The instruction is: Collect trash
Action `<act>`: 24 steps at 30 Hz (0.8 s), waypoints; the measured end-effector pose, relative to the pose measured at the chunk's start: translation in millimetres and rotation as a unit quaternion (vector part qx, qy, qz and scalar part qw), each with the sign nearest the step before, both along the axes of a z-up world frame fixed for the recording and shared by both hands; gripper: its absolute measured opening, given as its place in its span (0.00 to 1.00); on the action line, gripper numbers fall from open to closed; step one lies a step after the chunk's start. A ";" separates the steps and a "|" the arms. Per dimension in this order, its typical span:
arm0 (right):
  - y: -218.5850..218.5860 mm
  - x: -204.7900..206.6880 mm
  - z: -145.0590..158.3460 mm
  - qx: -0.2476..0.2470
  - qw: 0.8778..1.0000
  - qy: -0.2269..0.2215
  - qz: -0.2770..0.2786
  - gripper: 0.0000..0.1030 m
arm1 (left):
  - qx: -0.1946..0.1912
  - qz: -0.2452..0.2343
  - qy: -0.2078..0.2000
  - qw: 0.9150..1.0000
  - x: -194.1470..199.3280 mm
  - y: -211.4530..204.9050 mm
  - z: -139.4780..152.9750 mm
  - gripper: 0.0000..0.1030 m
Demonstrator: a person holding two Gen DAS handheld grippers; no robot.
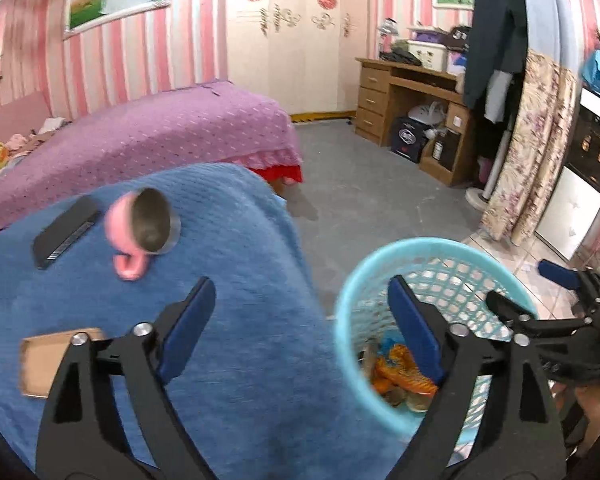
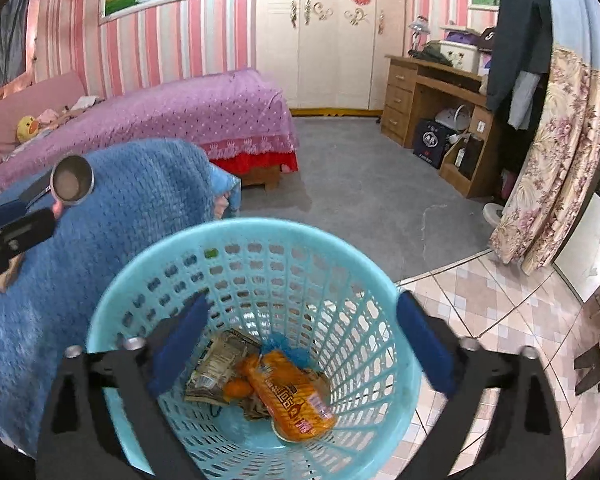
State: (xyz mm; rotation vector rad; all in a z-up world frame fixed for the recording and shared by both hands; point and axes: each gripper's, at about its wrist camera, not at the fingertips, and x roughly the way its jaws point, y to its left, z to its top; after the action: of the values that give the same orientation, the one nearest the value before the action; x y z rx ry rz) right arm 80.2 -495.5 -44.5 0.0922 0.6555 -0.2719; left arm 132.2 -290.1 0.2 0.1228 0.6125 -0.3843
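Blue-clothed surface [image 1: 228, 320] beside basket [image 2: 236, 236] holding wrappers [image 2: 292, 396]; left hand-held gripper [image 1: 300, 320] and right hand-held gripper [image 2: 304, 340] both wide, empty.

My left gripper [image 1: 300, 328] has two matte black arms shaped like open triangular frames, each ending in a flat blue pad. Round silver screws sit at the joints, two on each arm. My right gripper [image 2: 304, 340] is built the same: black frames, silver screws, blue pads. Beside the basket [image 1: 356, 280], its black body shows small ribbed markings.
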 end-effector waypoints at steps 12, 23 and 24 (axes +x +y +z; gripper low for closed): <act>110.4 -55.1 54.1 -0.007 0.997 -0.062 0.040 0.96 | 0.011 0.060 -0.073 0.995 -71.6 117.4 66.4 0.95; 197.0 -103.8 52.3 -0.018 0.994 -0.083 0.070 0.96 | 0.023 0.079 -0.070 0.994 -136.1 177.5 44.3 0.95; 200.9 -108.0 50.7 -0.020 0.994 -0.083 0.070 0.96 | 0.020 0.085 -0.068 0.994 -140.7 183.4 39.6 0.95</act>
State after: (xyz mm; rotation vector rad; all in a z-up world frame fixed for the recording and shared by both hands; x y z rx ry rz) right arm -27.8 -294.6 6.2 0.0307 0.4883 -0.1409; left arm -8.4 -106.7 39.7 0.1331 0.4924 -0.1966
